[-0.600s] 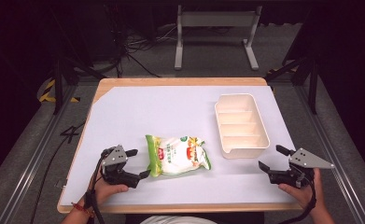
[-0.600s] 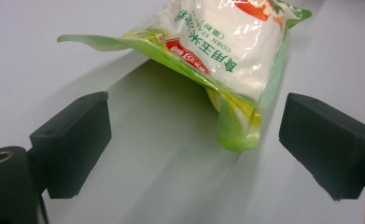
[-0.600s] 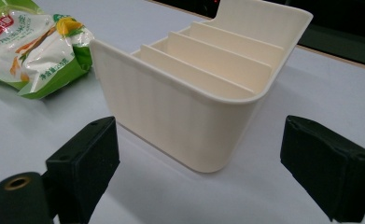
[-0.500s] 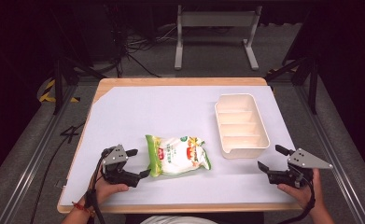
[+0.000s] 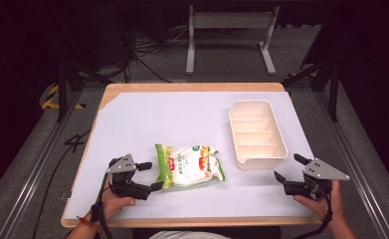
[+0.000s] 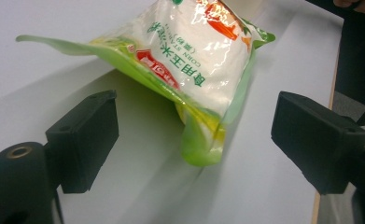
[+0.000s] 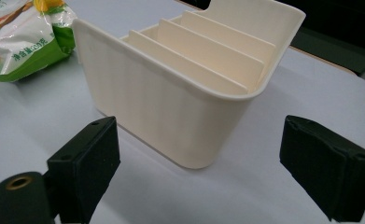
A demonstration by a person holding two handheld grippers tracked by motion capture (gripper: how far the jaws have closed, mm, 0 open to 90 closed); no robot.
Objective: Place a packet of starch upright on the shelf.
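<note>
Left gripper lies low and level at the table's near edge, jaws spread, the starch bag's corner between them, untouched. Right gripper is low too, jaws spread and empty, facing the divided cream bin, right of the bag.

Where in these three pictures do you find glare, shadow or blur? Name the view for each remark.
High view: the white table is evenly lit against dark surroundings, and the picture is slightly soft. Left gripper view: white glare streaks on the bag, a green-tinted shadow beneath it, and blurred near jaws. Right gripper view: the cream tray is sharp, with a soft shadow at its base.
</note>
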